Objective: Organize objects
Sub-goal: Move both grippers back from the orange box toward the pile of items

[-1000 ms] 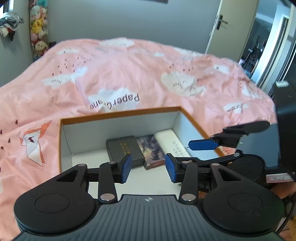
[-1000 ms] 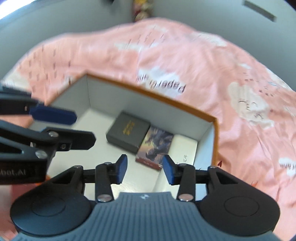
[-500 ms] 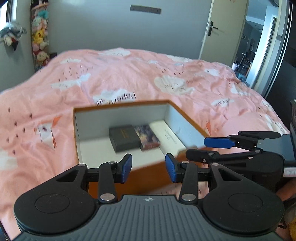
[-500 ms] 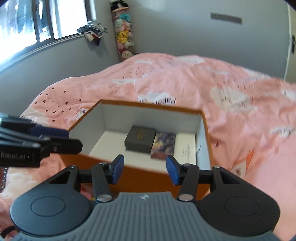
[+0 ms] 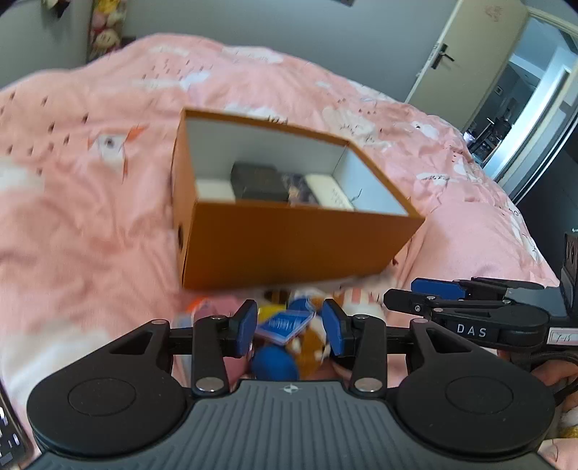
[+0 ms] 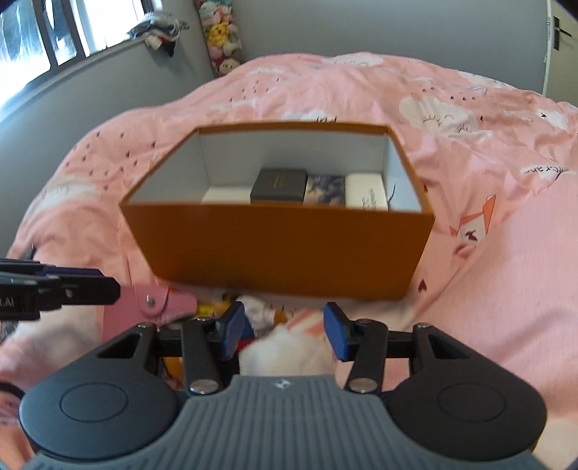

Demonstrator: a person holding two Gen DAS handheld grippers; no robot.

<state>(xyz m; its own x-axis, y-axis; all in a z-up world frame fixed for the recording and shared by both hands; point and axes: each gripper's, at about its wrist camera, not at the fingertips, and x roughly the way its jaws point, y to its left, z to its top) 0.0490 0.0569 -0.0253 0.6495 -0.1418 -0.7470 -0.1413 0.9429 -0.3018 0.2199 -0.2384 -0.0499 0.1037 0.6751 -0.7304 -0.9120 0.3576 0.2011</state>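
An orange open box point(image 5: 289, 246) point(image 6: 281, 249) stands on the pink bed. Inside it lie a dark box point(image 6: 280, 186) point(image 5: 258, 179), a picture-printed box point(image 6: 323, 189) and a white box point(image 6: 366, 191). In front of the box lies a pile of small items: a brown and blue plush toy with a blue tag point(image 5: 292, 340), a white and pink plush point(image 6: 289, 347), a pink pouch point(image 6: 151, 303). My left gripper point(image 5: 290, 327) is open above the plush toy. My right gripper point(image 6: 283, 330) is open above the white plush. Each gripper shows at the edge of the other's view.
The pink patterned duvet point(image 6: 469, 126) covers the bed all around the box. Grey walls stand behind, with hanging plush toys point(image 6: 222, 34), a window point(image 6: 39, 39) at left and a door point(image 5: 466, 58) at right.
Both grippers pulled back out of the box and lowered to its near side. The pile of plush items in front of the box came into view. Jaws stayed open.
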